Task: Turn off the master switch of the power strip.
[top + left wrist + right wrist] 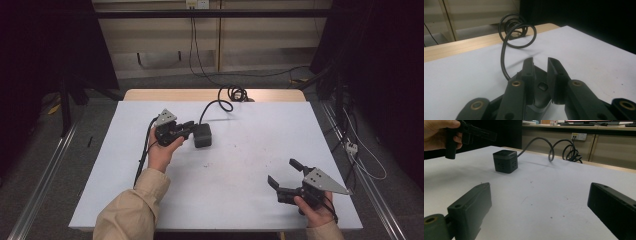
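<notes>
A: The left gripper (191, 129) has its jaws nearly closed around the black cube-shaped power socket (202, 135) with a coiling black cable (231, 96), mid-table (240, 200).

B: The right gripper (283, 174) hovers well apart, jaws spread wide and empty.

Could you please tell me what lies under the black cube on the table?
The black cube rests on the white tabletop. Its underside is hidden.

high view above the near edge looking forward and down on the tabletop (250, 165), both gripper views low and close, all sharing the black cube (202, 135)
</notes>
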